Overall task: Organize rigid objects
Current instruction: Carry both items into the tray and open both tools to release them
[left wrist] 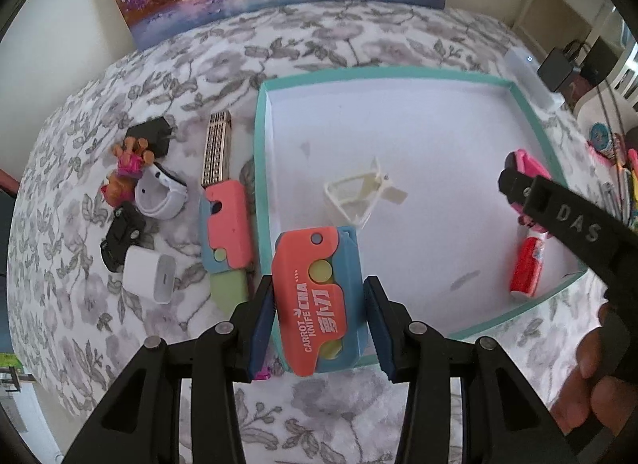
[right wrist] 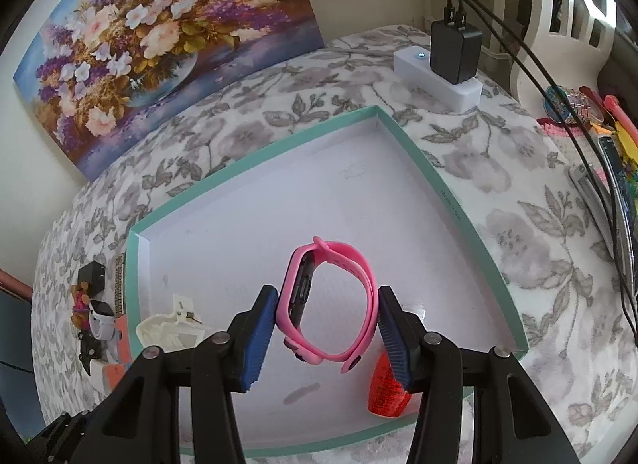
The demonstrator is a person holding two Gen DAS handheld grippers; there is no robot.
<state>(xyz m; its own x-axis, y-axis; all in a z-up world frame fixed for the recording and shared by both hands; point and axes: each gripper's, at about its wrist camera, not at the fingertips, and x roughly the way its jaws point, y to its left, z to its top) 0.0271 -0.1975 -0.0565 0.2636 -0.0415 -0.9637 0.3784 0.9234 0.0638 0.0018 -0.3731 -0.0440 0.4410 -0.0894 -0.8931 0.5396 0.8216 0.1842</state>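
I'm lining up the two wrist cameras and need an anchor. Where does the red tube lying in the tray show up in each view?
Left wrist view: the red tube lies at the right, in the tray's near right corner, under the right gripper.
Right wrist view: the tube sits low, right of centre, partly behind the right-hand finger.
Shared landmark: the teal-rimmed tray.

Flower painting (right wrist: 159,53) leans behind; black charger (right wrist: 454,51) (cables attached) atop white block (right wrist: 436,83)
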